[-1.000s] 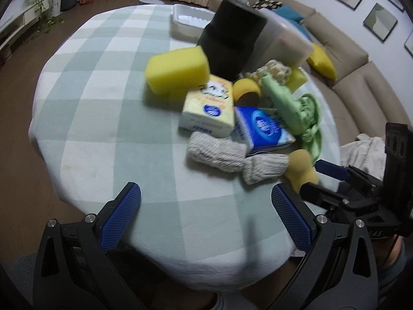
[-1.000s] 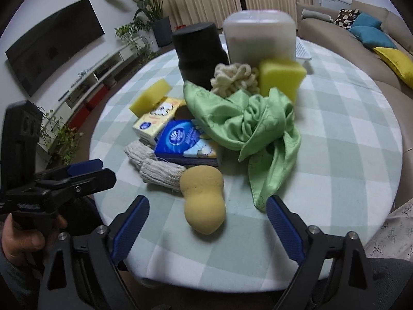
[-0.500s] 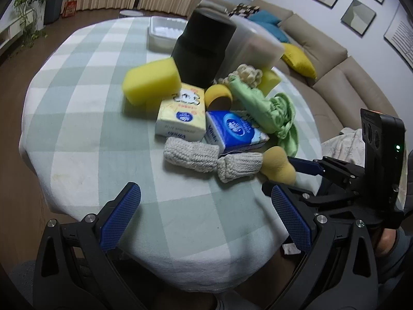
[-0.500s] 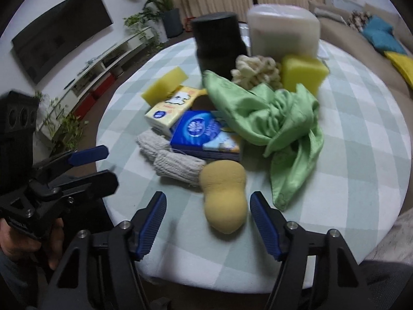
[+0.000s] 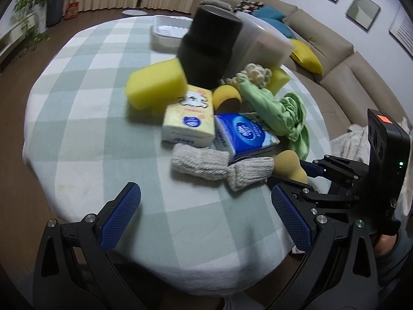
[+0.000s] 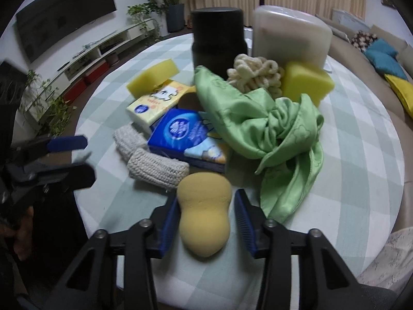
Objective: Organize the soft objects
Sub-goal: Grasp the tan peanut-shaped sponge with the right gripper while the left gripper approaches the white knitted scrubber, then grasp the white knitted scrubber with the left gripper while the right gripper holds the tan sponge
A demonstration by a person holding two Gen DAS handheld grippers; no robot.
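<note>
A tan peanut-shaped sponge (image 6: 205, 210) lies at the table's near edge; it also shows in the left wrist view (image 5: 289, 164). My right gripper (image 6: 206, 223) straddles it, fingers close on both sides, narrowed but not clearly pressing. Behind it lie grey knit socks (image 6: 152, 165), a blue tissue pack (image 6: 185, 134), a yellow tissue pack (image 6: 157, 100), a green cloth (image 6: 271, 129), a cream knit ball (image 6: 255, 76) and yellow sponges (image 6: 306, 81). My left gripper (image 5: 204, 222) is open and empty over the table's front edge.
A black cylindrical bin (image 6: 218, 41) and a translucent lidded bin (image 6: 289, 36) stand behind the pile. A white tray (image 5: 169, 32) sits at the far side. The round table has a green checked cloth (image 5: 85, 108). A sofa (image 5: 343, 59) is to the right.
My right gripper moved forward around the tan sponge and its jaws narrowed. The left gripper moved slightly closer to the pile, still wide open.
</note>
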